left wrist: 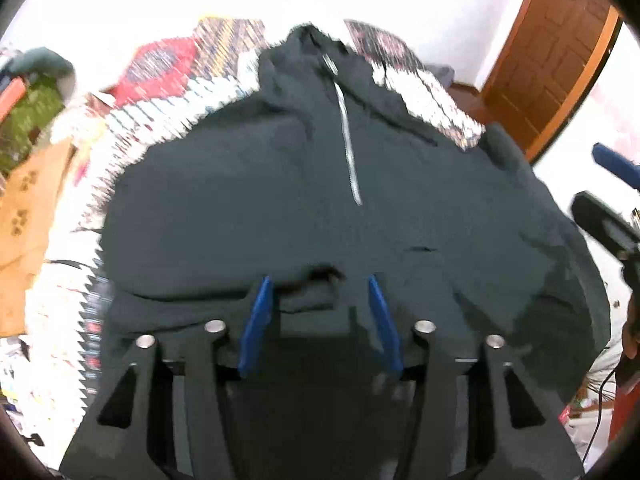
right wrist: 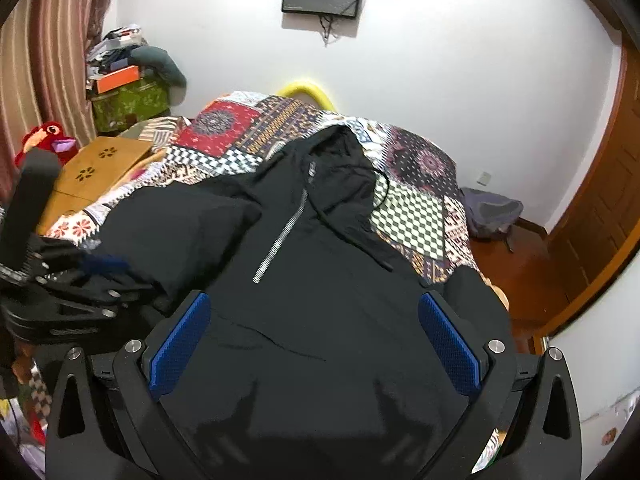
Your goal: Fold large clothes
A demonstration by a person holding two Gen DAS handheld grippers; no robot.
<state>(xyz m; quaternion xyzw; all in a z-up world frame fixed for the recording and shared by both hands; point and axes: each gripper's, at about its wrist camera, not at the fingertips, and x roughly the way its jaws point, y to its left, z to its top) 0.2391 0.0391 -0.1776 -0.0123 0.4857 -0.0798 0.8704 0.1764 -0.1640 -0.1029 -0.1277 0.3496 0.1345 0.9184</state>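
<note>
A black hooded jacket (left wrist: 280, 200) with a silver zipper (left wrist: 349, 140) lies front-up on the patterned bedspread (left wrist: 168, 92), hood at the far end. My left gripper (left wrist: 320, 284) is open, its blue pads on either side of a raised fold of the hem, low over the cloth. In the right wrist view the same jacket (right wrist: 320, 280) fills the middle, its left sleeve folded over the body. My right gripper (right wrist: 314, 304) is wide open above the lower body of the jacket, holding nothing. The left gripper (right wrist: 100, 276) shows at that view's left edge, the right gripper (left wrist: 608, 216) at the left view's right edge.
The patchwork bedspread (right wrist: 412, 216) covers the bed. A wooden lap table (right wrist: 100, 168) and a red plush toy (right wrist: 48, 140) sit at the left. Stacked boxes (right wrist: 128, 92) stand by the curtain. A wooden door (right wrist: 608, 200) and a grey bag (right wrist: 492, 212) are at the right.
</note>
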